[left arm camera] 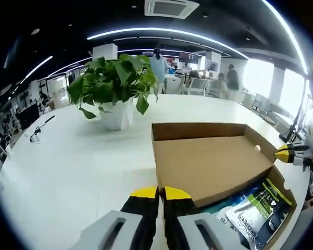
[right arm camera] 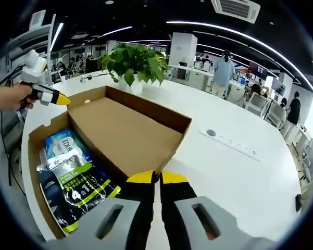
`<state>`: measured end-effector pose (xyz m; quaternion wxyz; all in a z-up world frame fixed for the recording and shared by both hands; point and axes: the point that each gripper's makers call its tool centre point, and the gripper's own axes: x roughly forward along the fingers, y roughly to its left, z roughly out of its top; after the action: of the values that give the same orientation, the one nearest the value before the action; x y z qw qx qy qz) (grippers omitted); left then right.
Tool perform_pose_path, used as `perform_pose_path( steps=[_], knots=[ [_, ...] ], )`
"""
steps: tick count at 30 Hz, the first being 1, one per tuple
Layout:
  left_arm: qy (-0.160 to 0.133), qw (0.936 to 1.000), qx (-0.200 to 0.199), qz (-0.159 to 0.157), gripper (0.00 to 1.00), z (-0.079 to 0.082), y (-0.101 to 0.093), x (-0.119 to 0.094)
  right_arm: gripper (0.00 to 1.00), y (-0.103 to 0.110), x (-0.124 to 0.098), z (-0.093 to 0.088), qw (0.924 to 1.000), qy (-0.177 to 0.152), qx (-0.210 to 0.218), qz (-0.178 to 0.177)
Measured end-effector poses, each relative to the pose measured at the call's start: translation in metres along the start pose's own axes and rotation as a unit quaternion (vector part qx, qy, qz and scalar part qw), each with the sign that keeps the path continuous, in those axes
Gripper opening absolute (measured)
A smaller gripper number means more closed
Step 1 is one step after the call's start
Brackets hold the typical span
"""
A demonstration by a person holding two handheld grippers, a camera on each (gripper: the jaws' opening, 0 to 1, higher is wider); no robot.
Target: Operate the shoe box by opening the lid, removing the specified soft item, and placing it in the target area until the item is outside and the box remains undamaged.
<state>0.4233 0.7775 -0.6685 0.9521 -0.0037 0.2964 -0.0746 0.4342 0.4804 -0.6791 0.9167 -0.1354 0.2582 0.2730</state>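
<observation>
The brown cardboard shoe box [right arm camera: 39, 151] lies open on the white table [right arm camera: 239, 172], its hinged lid [right arm camera: 125, 135] folded back flat beside the tray. Inside the tray rest soft plastic pouches: a dark packet with green and white print [right arm camera: 75, 190] uppermost and a pale blue packet [right arm camera: 62, 146] behind it; the same dark packet [left arm camera: 258, 208] appears at the lower right of the left gripper view, next to the lid [left arm camera: 208, 161]. With the lid open, the step in hand appears to be lifting a pouch out. This is best done by pinching a loose edge or corner of the film rather than pressing down on it, and drawing it straight up so that it clears the thin cardboard walls without dragging them.

The left gripper [left arm camera: 161, 194] has its yellow-tipped jaws pressed together, holding nothing, poised near the lid's near edge. The right gripper [right arm camera: 157, 178] is likewise closed and empty, just above the lid's corner. Seen across the box from the right gripper view, the left gripper [right arm camera: 62, 99] hangs by the tray's far wall.

A potted green plant in a white pot [left arm camera: 114, 91] stands beyond the box, and a white power strip [right arm camera: 232, 141] lies well apart.
</observation>
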Motion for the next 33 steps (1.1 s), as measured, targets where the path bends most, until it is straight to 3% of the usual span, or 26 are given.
perform_pose_path(
  steps=[33],
  knots=[
    [0.046,0.9989,0.014,-0.002,0.02,-0.005,0.003,0.013,0.02,-0.004,0.011,-0.003,0.9981,0.017,0.058,0.013]
  ],
)
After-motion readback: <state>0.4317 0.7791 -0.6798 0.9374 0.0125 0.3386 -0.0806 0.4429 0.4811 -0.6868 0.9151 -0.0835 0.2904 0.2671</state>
